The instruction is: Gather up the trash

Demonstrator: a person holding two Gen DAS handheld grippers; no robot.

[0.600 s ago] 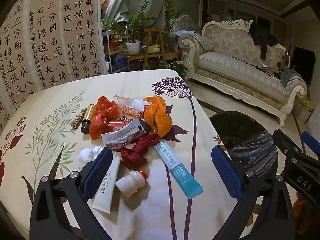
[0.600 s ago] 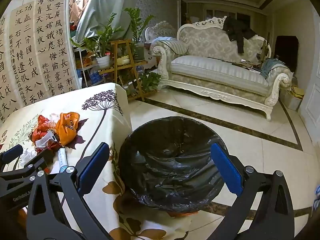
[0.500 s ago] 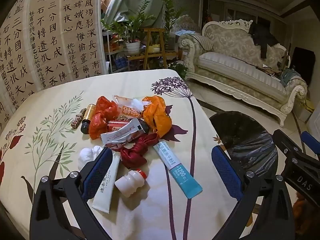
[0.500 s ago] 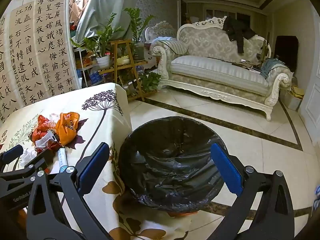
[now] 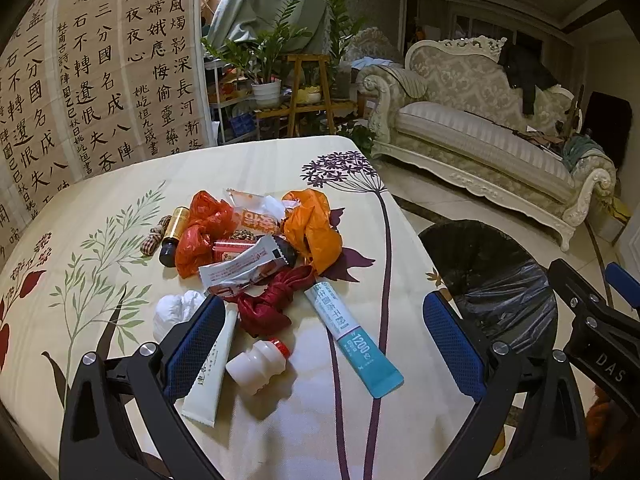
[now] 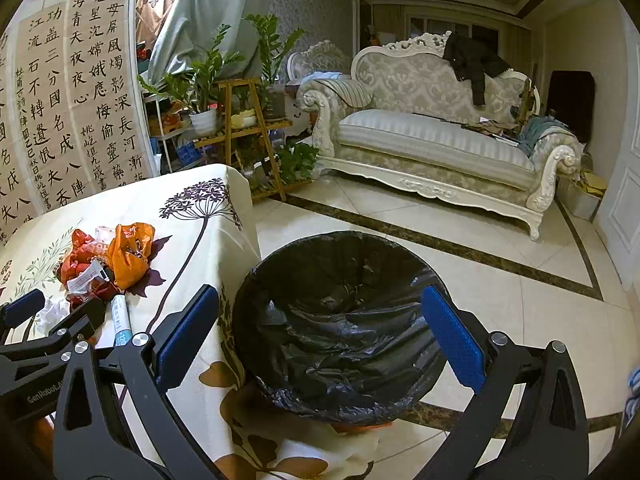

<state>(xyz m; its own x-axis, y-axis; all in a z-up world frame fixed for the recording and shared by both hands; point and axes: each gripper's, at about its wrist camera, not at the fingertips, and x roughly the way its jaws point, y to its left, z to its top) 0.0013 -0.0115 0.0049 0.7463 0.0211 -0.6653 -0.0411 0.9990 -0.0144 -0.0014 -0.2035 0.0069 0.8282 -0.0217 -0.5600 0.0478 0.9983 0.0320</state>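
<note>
A heap of trash lies on the flowered tablecloth (image 5: 120, 184): an orange bag (image 5: 314, 232), a red-orange bag (image 5: 200, 236), a dark red bag (image 5: 272, 300), a blue-white tube (image 5: 352, 340), a cream tube (image 5: 208, 372), a small white bottle with a red cap (image 5: 260, 364), crumpled tissue (image 5: 174, 308) and a brown vial (image 5: 172, 236). My left gripper (image 5: 322, 344) is open and empty, just above the near items. My right gripper (image 6: 320, 332) is open and empty above the bin with a black liner (image 6: 340, 320), which stands on the floor by the table.
The table edge (image 6: 240, 248) drops off toward the bin. A white sofa (image 6: 440, 140) stands across the tiled floor. A plant stand (image 6: 244, 128) and a calligraphy screen (image 5: 100, 80) are behind the table. My right gripper shows at the left wrist view's right edge (image 5: 592, 320).
My left gripper has edged slightly forward over the trash heap. The right gripper has stayed over the bin.
</note>
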